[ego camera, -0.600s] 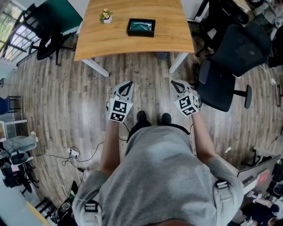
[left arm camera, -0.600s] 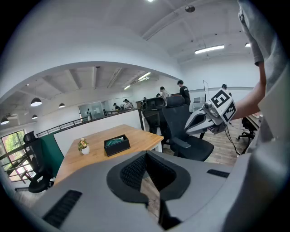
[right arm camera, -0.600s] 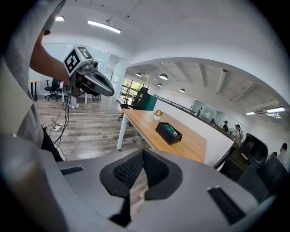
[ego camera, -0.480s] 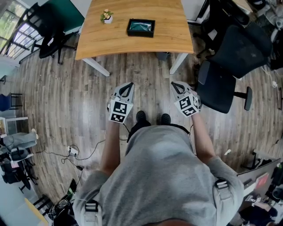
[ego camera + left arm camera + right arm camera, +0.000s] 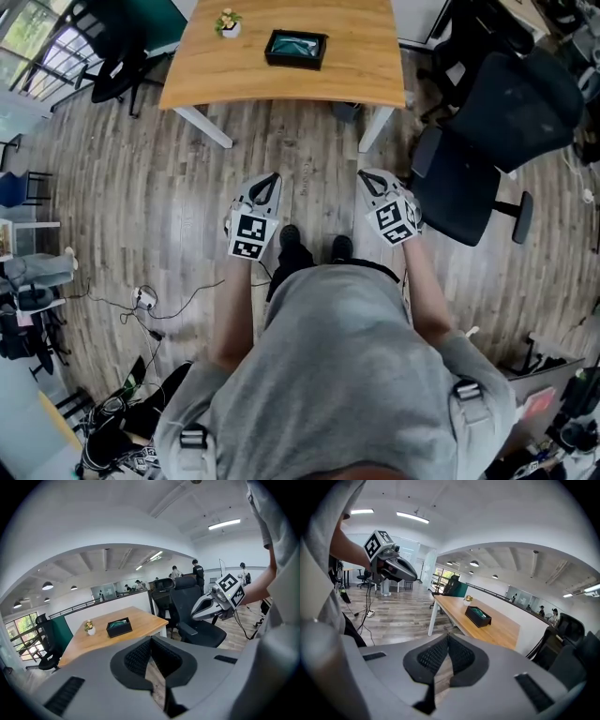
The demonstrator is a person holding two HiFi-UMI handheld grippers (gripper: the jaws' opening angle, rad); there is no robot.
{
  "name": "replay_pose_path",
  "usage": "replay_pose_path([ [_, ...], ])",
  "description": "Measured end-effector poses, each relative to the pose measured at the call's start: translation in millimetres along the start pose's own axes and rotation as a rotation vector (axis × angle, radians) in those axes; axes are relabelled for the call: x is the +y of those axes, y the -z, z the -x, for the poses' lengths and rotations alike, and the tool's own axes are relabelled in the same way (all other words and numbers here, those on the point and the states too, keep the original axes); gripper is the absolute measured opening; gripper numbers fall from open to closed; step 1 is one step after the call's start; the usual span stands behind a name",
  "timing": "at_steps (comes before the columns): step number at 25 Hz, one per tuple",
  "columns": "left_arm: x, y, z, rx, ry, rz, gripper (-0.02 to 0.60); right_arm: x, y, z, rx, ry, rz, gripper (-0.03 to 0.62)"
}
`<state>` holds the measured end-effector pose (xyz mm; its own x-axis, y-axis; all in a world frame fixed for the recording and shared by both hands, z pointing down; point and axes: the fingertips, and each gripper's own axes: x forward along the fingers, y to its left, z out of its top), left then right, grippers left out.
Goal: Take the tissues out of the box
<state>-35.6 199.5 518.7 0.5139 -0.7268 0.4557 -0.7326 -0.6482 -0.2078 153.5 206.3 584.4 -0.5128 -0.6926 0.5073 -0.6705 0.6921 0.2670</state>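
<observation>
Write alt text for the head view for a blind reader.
Seen from above, a person in a grey shirt holds a left gripper and a right gripper, both shut and empty, short of a wooden table. On it sit a dark tissue box and a small potted plant; a black office chair stands at the right.

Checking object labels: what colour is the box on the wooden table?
The box is black, teal-green inside; clearest in the right gripper view.

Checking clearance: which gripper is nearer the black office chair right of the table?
Right. In the head view the right gripper is just left of the black office chair; the left gripper is farther left.
</observation>
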Motion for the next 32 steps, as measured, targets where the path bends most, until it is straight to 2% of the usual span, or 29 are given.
replay_pose_path([
  [7,-21.5,-2.7,1.8,0.002,-0.021,0.011,0.020,-1.5,8.6,7.9,-0.021,-0.032,0.013,0.011],
  [17,-36.5,-15.4,-3.8,0.004,-0.024,0.003,0.020,-21.0,11.7,14.5,-0.039,-0.015,0.019,0.044],
  [27,-30.3,-27.4,-6.0,-0.021,-0.049,-0.010,0.025,-29.7,1.0,13.0,-0.076,-0.019,0.008,0.147],
  [32,-25.1,-30.9,-6.8,-0.034,-0.060,-0.015,0.091,-33.5,1.0,9.4,-0.078,-0.005,0.022,0.188],
])
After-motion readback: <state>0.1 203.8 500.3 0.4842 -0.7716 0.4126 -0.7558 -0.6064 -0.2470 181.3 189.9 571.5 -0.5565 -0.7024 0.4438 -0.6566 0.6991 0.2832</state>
